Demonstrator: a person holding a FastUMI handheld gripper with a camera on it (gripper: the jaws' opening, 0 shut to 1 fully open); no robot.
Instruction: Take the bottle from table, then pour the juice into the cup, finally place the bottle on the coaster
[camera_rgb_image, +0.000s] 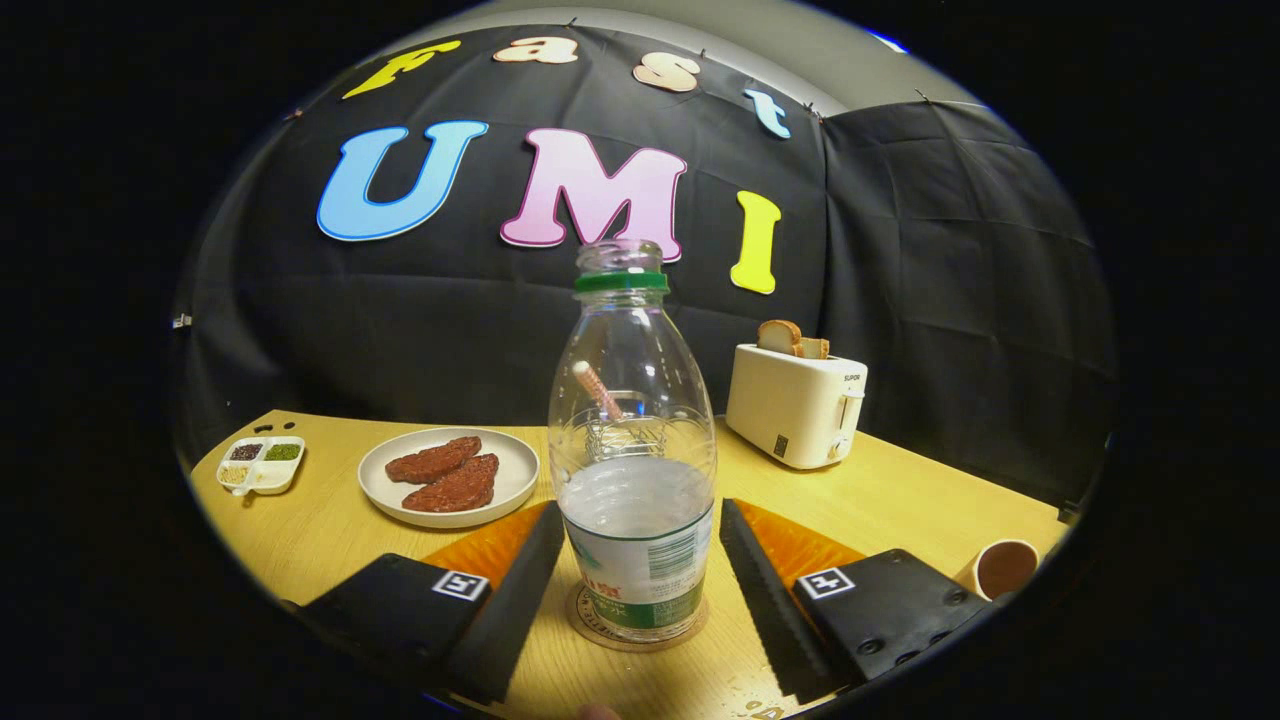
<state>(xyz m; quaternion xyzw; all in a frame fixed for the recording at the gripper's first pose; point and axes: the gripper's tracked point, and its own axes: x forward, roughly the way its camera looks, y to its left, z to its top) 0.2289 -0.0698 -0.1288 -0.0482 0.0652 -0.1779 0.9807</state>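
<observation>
A clear plastic bottle (634, 470) with a green neck ring, no cap and a green-and-white label stands upright on a round cork coaster (598, 622) on the wooden table (320, 530). It is about a third full of pale liquid. My gripper (634, 585) is open; the bottle stands between the two fingers, and a small gap shows on each side. A brown paper cup (1003, 568) sits to the right, beyond the right finger, near the table's edge.
A white plate (400, 500) with two brown patties lies behind the left finger. A small divided dish (262, 464) of grains sits further left. A cream toaster (796, 404) holding bread slices stands at the back right. A glass with a striped straw shows through the bottle.
</observation>
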